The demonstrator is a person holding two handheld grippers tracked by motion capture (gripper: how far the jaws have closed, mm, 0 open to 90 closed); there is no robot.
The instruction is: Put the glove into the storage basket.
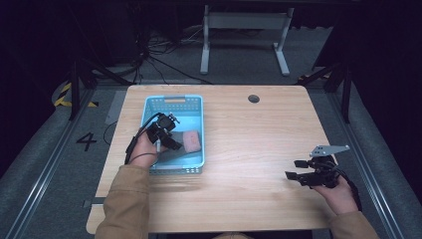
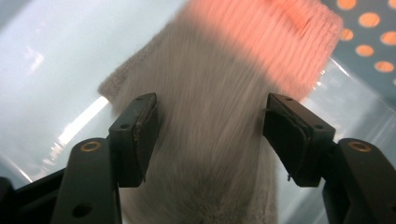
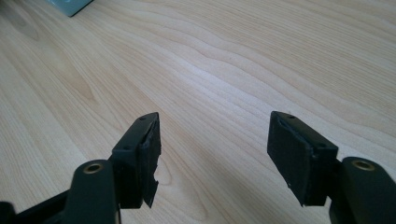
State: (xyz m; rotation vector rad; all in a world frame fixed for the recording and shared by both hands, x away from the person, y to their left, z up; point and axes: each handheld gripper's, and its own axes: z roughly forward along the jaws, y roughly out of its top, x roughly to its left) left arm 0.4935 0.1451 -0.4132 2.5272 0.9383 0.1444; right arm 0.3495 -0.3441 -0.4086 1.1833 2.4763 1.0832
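From the high view, a person is holding the left gripper (image 1: 164,133) down inside a blue basket (image 1: 149,110) on a wooden table (image 1: 249,149). A sock (image 1: 191,142) with a pink top and a grey foot is lying on the basket floor, right under and just past the fingers. The right gripper (image 1: 304,174) is waiting well apart from the basket, over bare table, with its fingers spread and nothing between them.

From the left gripper view, the left gripper (image 2: 210,135) is pointing down at the sock (image 2: 210,93). The two black fingers (image 2: 137,135) are standing apart, one on each side of the grey part. The pads are not squeezing it, so the sock is let go and lying loose between them. The pink cuff is lying past the fingertips, near the basket wall (image 2: 369,28) with its round holes.

From the right gripper view, the right gripper (image 3: 212,144) is looking at plain wood (image 3: 233,60). Its fingers (image 3: 140,154) are wide apart and holding nothing. A basket corner (image 3: 70,4) is far beyond the left finger.

The sock looks soft, light and floppy. It will likely bend and hang down when lifted. It is not slippery and will not break. A good place to pinch is the thick grey middle, bunching the cloth between the pads.
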